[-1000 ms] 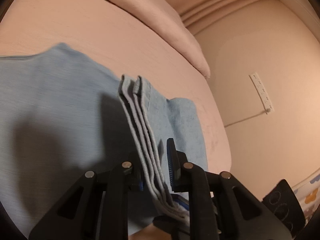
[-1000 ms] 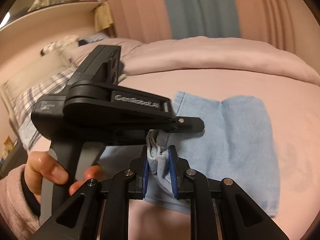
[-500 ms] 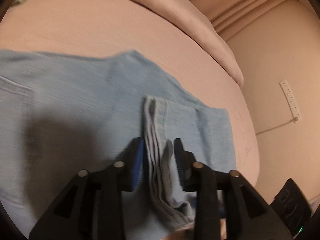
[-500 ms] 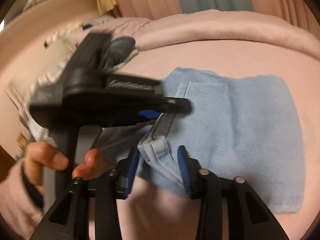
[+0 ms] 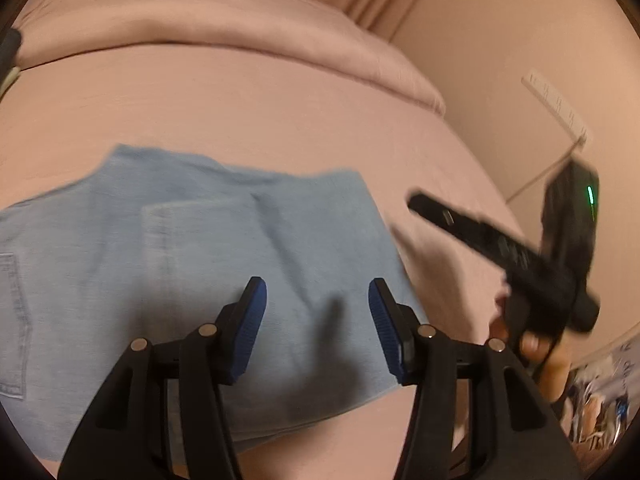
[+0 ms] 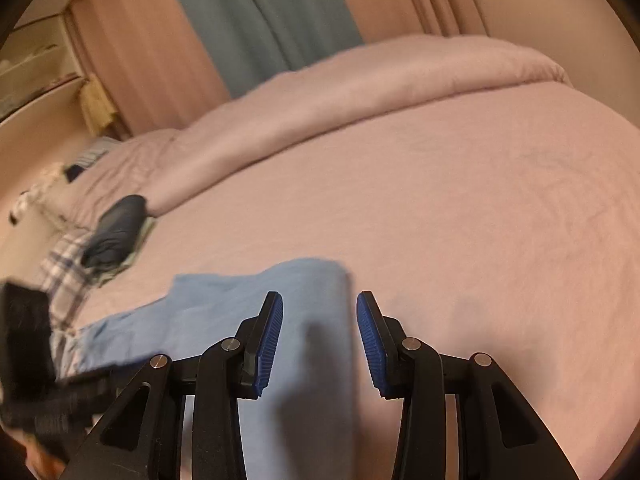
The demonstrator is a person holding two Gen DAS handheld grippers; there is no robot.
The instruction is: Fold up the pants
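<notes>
The light blue pants (image 5: 208, 272) lie folded flat on the pink bed sheet (image 5: 240, 112). They also show in the right wrist view (image 6: 304, 320). My left gripper (image 5: 316, 320) is open and empty, above the near right part of the pants. My right gripper (image 6: 320, 336) is open and empty, over the pants' right edge. The right gripper's body (image 5: 520, 256) shows blurred at the right of the left wrist view, held by a hand. The left gripper's body (image 6: 28, 360) shows blurred at the lower left of the right wrist view.
A rolled pink duvet (image 6: 360, 92) lies along the far side of the bed. A dark garment (image 6: 116, 232) and plaid cloth (image 6: 64, 280) lie at the left. A wall with a power strip (image 5: 556, 108) stands to the right. Curtains (image 6: 256, 20) hang behind the bed.
Both grippers let go of the pants' folded edge and opened wide. The pants now lie flat. Both grippers drew back and apart, the right one swinging right.
</notes>
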